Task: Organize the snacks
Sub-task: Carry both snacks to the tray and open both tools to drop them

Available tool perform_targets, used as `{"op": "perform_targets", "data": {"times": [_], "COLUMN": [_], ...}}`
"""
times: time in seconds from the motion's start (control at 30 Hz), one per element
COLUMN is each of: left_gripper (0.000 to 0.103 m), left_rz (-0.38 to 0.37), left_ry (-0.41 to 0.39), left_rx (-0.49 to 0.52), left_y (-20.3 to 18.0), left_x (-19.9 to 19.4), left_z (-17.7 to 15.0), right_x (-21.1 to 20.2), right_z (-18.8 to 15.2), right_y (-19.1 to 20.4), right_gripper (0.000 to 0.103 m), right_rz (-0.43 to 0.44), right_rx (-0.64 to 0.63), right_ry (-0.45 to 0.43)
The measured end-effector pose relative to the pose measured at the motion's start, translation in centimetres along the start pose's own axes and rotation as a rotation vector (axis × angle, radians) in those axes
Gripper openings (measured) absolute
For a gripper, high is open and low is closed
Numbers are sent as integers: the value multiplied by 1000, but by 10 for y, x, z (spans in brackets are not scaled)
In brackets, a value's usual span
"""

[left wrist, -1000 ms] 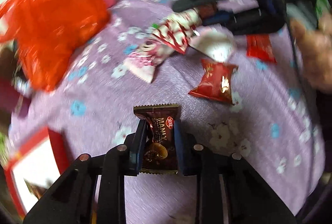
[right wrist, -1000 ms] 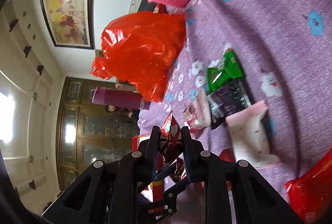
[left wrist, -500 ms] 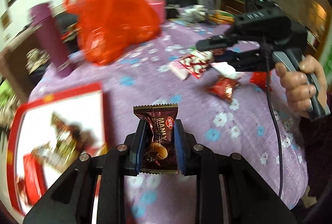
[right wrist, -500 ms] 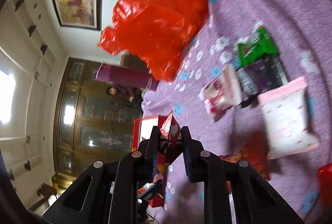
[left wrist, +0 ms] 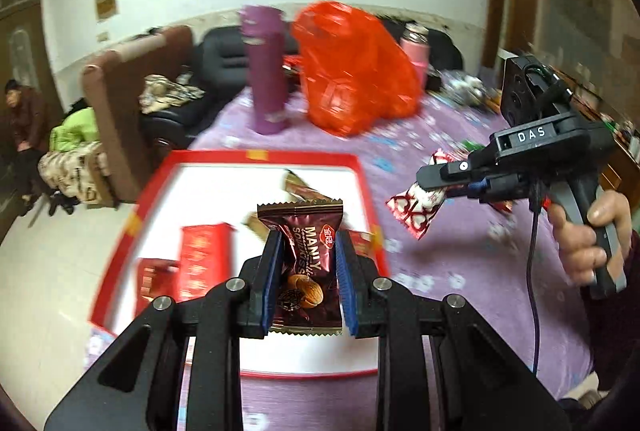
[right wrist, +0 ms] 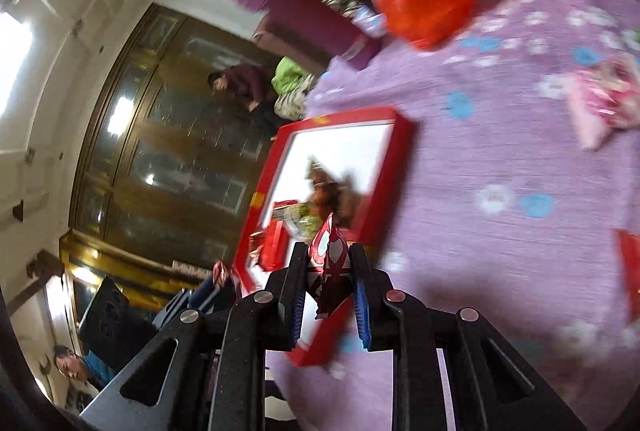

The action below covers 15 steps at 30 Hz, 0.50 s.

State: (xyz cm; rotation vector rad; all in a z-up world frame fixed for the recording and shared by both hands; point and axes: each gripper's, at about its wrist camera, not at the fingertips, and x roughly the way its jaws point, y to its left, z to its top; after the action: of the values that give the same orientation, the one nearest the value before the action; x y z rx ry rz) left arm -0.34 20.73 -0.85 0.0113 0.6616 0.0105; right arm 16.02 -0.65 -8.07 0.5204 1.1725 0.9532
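Observation:
My left gripper point(left wrist: 306, 243) is shut on a brown almond chocolate packet point(left wrist: 308, 267) and holds it above the red-rimmed white tray point(left wrist: 264, 156), which holds several snack packets. My right gripper point(right wrist: 329, 263) is shut on a red and white heart-patterned snack point(right wrist: 330, 255). In the left wrist view that gripper point(left wrist: 430, 187) and its snack point(left wrist: 416, 207) hang just right of the tray, above the purple cloth. In the right wrist view the tray point(right wrist: 394, 127) lies ahead, tilted in the frame.
A red plastic bag point(left wrist: 352, 83), a purple flask point(left wrist: 266, 79) and a pink flask point(left wrist: 416, 51) stand behind the tray. Loose snacks point(right wrist: 604, 99) lie on the purple floral cloth point(left wrist: 460, 271). A sofa and a seated person are off the table's left edge.
Both grippers swung left with their snacks. The left one went from above the loose snacks to over the tray. The right one came close to the tray's right side.

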Motion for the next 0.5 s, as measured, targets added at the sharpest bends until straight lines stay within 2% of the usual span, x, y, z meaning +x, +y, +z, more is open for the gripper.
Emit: {"op": "perform_targets", "data": {"times": [0.13,0.27,0.5], "left_gripper": [24,24,24], "left_rz": [38,83,136], "left_ry": [-35,-33,-33], "left_rx": [-32,-63,-127], "left_y": [16,31,55], "left_x": [0,6,11], "left_z": [-1,-6,-14], "right_x": [36,66,98], "right_z": [7,11,-2], "right_y": [34,57,68], "right_gripper": [20,20,22], "right_rz": [16,1,-50], "right_rx": [-34,-66,-104], "right_ry": [11,4,14]}}
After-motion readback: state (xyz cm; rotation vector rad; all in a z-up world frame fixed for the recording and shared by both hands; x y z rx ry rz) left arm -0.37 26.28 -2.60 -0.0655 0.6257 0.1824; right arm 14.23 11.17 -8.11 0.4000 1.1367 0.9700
